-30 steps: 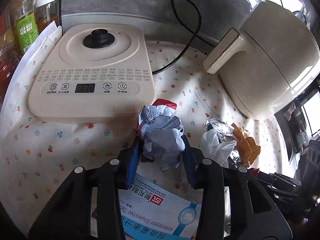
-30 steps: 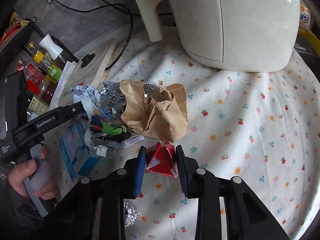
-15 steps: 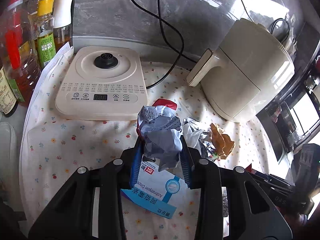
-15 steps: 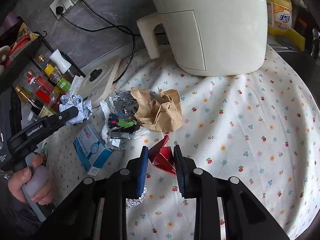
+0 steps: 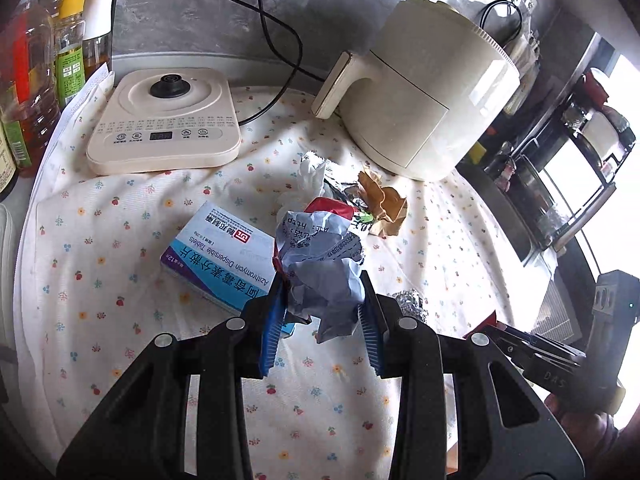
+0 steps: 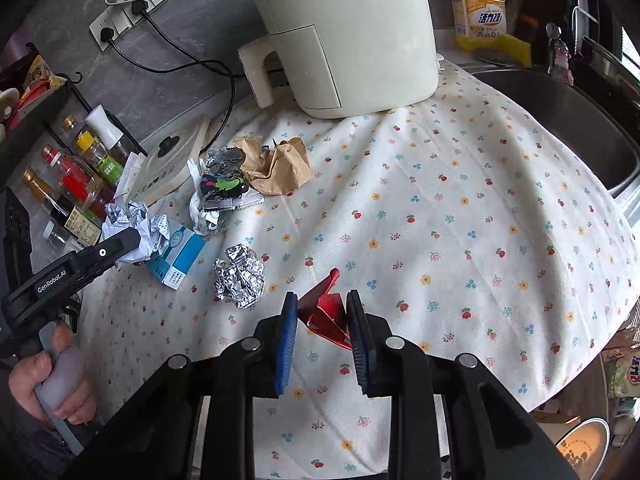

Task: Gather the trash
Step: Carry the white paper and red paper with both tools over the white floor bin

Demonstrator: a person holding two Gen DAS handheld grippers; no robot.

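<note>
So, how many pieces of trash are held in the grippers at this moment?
2. The crumpled printed paper sits clamped in the left gripper. The red folded wrapper is between the fingers of the right gripper.

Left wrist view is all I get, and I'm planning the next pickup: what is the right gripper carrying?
Observer: The right gripper has its fingers closed on a folded red paper.
Operator: That foil lump past my crumpled paper, is it free?
Observer: Yes, the foil ball lies alone on the cloth, touching nothing, between the medicine box and that gripper.
Operator: Any bin on that side?
Observer: No bin shows; beyond the cloth's edge there is a steel sink.
</note>
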